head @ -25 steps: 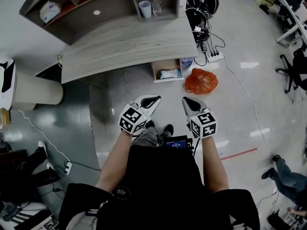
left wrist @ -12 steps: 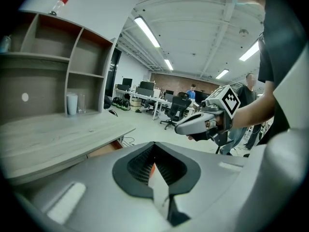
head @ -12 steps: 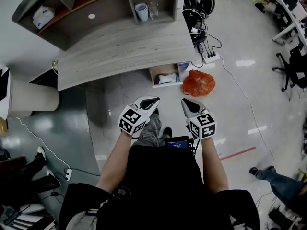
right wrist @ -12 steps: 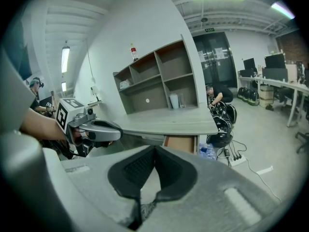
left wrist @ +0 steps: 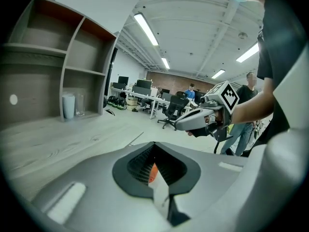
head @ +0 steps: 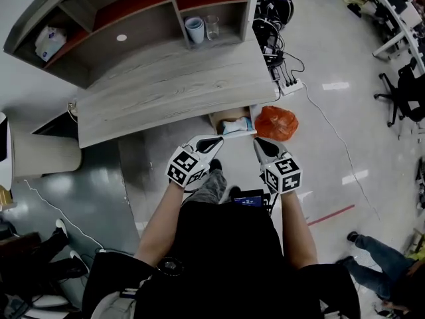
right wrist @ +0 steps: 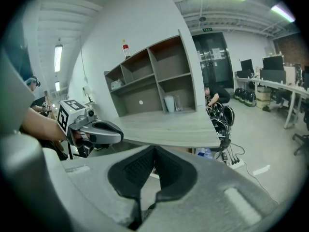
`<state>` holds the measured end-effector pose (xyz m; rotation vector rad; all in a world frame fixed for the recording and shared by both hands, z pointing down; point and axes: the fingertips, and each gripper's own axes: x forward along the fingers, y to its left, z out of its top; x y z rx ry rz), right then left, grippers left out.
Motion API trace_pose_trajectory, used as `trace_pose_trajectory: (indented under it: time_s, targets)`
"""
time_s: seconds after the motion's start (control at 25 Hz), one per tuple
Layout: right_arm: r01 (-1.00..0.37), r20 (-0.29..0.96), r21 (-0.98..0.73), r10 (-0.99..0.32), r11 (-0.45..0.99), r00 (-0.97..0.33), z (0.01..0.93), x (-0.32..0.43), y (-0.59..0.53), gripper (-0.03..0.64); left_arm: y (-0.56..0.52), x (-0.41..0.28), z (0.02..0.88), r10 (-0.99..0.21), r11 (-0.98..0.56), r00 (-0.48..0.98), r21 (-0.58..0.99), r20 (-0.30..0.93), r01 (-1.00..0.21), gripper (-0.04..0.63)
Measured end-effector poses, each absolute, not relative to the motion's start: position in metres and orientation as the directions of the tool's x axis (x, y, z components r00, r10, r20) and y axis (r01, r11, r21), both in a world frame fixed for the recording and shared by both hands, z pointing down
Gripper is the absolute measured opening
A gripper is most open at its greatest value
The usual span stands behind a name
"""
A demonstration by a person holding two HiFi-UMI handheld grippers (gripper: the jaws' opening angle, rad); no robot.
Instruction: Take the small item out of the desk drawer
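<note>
A grey wooden desk point(head: 172, 78) with a shelf unit stands ahead. Below its right end, an open wooden drawer point(head: 218, 119) holds a small white and blue item point(head: 238, 126). In the head view my left gripper point(head: 216, 140) and right gripper point(head: 260, 143) are side by side at the desk's front edge, their tips just short of the drawer. Neither holds anything. The left gripper point(left wrist: 154, 146) has its jaws together, and the right gripper point(right wrist: 154, 149) also looks closed at the tip. Each gripper view shows the other gripper alongside, over the desk.
An orange plastic bag point(head: 275, 123) lies on the floor right of the drawer, and a power strip point(head: 290, 84) with cables lies behind it. A cup point(head: 194, 28) and a glass point(head: 212, 26) stand in the shelf. Office chairs point(head: 402, 95) and another person's legs point(head: 372, 278) are at the right.
The person has stepped toward the desk. Both grippers have moved forward from over the bare floor to the desk's front edge, close to the open drawer. Their jaws look unchanged.
</note>
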<state>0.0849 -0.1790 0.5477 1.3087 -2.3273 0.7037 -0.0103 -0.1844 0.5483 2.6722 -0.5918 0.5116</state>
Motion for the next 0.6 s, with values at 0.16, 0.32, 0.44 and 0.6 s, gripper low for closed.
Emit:
trace_pose_trajectory:
  time_s: [0.16,0.32,0.44,0.6]
  targets:
    - [-0.880,0.541,-0.230,-0.698,0.415,-0.470,0.541,0.089,-0.198,0.002,-0.204,-0.005,0.547,-0.305,-0.863,0.862,0.266,0.404,-0.430,0.002]
    - [-0.882,0.544,-0.233,-0.697,0.410,-0.468,0.542,0.091,-0.208,0.002,-0.216,0.001,0.547,-0.292,-0.866,0.867,0.272,0.404,-0.419,0.002]
    - [-0.875,0.549,-0.233,-0.685,0.424,-0.479,0.543,0.098,-0.215,0.002,-0.222,0.010,0.547,-0.296,-0.865,0.864,0.270,0.407,-0.424,0.002]
    - [-0.851,0.557,-0.227,-0.654,0.473,-0.512,0.543,0.102,-0.223,0.002,-0.230,0.015,0.546,-0.340,-0.840,0.848,0.274,0.408,-0.469,0.002]
